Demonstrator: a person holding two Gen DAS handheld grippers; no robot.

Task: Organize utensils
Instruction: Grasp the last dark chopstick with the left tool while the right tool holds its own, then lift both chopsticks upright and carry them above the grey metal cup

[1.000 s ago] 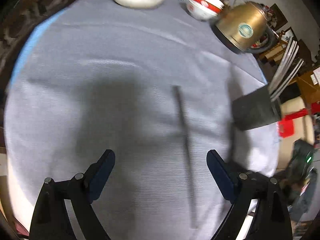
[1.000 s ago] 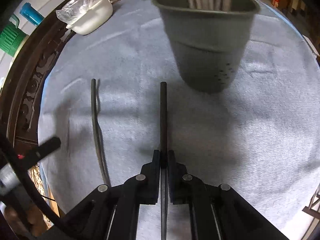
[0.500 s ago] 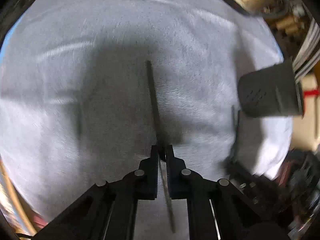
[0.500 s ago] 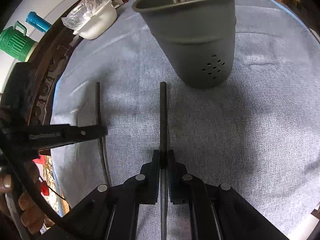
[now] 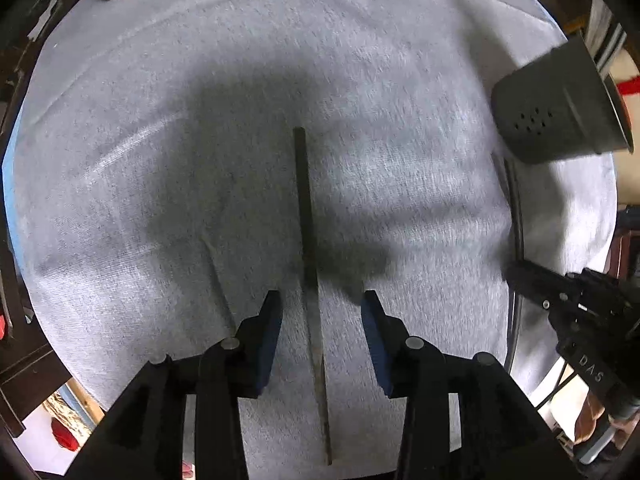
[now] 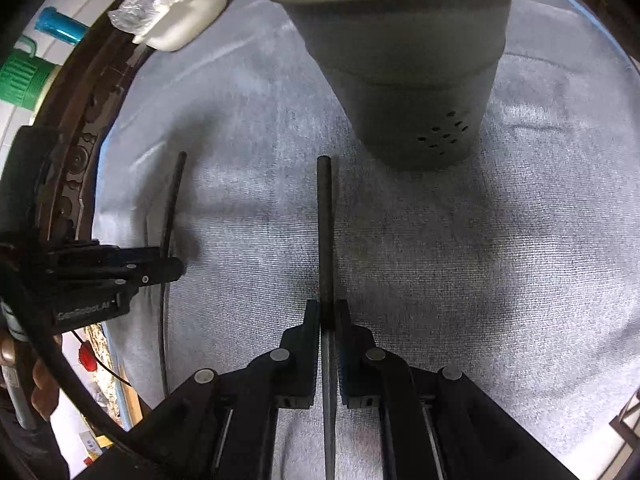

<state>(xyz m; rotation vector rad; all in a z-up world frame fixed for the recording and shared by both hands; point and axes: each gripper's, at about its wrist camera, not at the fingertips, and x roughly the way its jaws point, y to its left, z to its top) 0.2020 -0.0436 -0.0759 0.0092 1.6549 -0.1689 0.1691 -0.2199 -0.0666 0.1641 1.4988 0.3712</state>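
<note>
surface: grey-blue woven cloth [image 5: 168,128] is covering a round table, with a dark carved rim showing at the left of the right wrist view.
upper left clutter: white dish [image 6: 180,20] with crumpled plastic is sitting at the cloth's edge, well apart from the work.
left gripper [image 5: 320,308]: jaws are standing partly open, straddling the left chopstick [image 5: 306,216] without touching it; it is gripping nothing.
left chopstick: is lying flat on the cloth, running from frame centre down to the bottom edge.
right gripper [image 6: 329,312]: jaws are pinching shut on the right chopstick [image 6: 325,224] near mid-length.
holder [image 6: 404,64]: dark perforated cup is standing upright at upper centre-right, already carrying several sticks.
handling: both sticks are looking thin, stiff, light and likely slippery; pinching near the middle is probably keeping them from pivoting.
</note>
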